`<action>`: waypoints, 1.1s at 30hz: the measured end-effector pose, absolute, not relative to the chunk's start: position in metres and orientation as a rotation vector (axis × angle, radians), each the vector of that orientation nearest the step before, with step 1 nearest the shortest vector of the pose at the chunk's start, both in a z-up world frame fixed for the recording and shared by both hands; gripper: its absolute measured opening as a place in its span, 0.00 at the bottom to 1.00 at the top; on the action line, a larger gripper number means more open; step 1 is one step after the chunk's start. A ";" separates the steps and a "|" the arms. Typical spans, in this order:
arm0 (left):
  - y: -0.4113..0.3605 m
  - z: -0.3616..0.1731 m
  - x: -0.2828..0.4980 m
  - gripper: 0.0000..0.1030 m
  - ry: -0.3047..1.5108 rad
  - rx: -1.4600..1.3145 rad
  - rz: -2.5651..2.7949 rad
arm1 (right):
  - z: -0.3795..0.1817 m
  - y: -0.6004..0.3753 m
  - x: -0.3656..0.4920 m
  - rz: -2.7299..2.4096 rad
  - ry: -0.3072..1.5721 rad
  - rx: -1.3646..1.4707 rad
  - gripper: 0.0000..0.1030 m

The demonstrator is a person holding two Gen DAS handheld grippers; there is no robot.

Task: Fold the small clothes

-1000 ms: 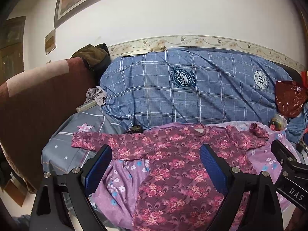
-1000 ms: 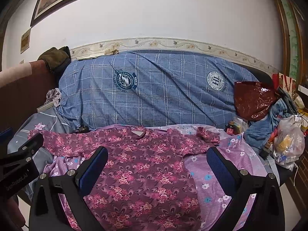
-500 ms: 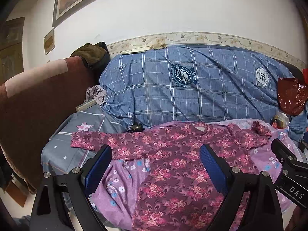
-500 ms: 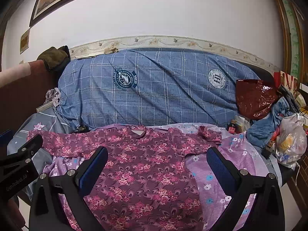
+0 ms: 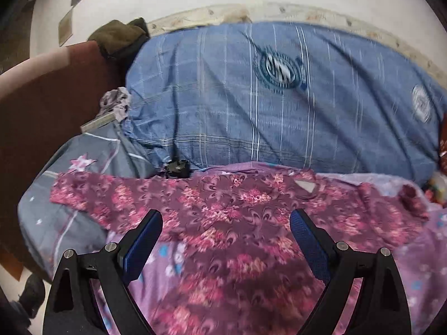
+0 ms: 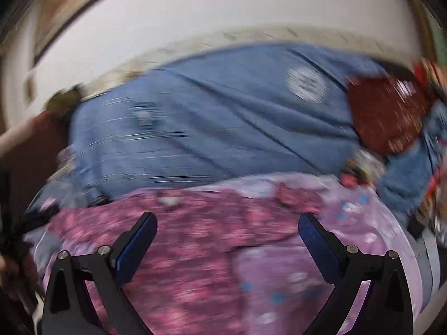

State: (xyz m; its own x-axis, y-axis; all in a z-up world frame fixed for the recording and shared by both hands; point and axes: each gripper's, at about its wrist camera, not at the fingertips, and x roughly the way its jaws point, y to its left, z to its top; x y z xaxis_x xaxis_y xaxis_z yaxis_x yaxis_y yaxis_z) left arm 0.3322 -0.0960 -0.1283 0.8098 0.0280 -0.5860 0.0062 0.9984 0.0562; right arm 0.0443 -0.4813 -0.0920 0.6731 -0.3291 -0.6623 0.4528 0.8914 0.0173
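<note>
Maroon floral long-sleeved top (image 5: pixel 223 217) lying flat on lilac flowered sheet (image 6: pixel 321 273), left gripper (image 5: pixel 226 223) and right gripper (image 6: pixel 227 230) hovering above, both gaping wide, gripping nothing

Right view motion-blurred; floral top (image 6: pixel 195 237) pattern unreadable, hem cut off.

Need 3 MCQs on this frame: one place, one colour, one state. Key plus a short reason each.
1. Where does the floral top lie?
A. on the purple sheet, in front of the blue plaid bedding
B. draped over the brown headboard
C. inside the red bag

2. What colour are the left gripper finger pads?
A. red
B. blue
C. white

3. What state is the right gripper in?
A. shut on a sleeve
B. shut on nothing
C. open, holding nothing

Key: 1 A, the top is spread flat on the sheet below the bedding; 2 B, both pads show blue; 3 C, fingers stand wide apart with cloth only beyond them.
</note>
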 end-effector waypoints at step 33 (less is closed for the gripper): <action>-0.011 -0.193 0.449 0.89 0.676 0.006 0.320 | -0.130 -0.456 0.234 -0.125 0.772 0.601 0.06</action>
State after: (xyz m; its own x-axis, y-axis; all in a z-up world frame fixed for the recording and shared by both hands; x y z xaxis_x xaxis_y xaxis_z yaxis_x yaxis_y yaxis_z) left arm 0.4486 -0.0110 -0.1933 0.7332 0.2933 -0.6135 -0.2895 0.9510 0.1087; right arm 0.2339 -0.4557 -0.1295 0.7179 0.1080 -0.6877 0.3199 0.8262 0.4638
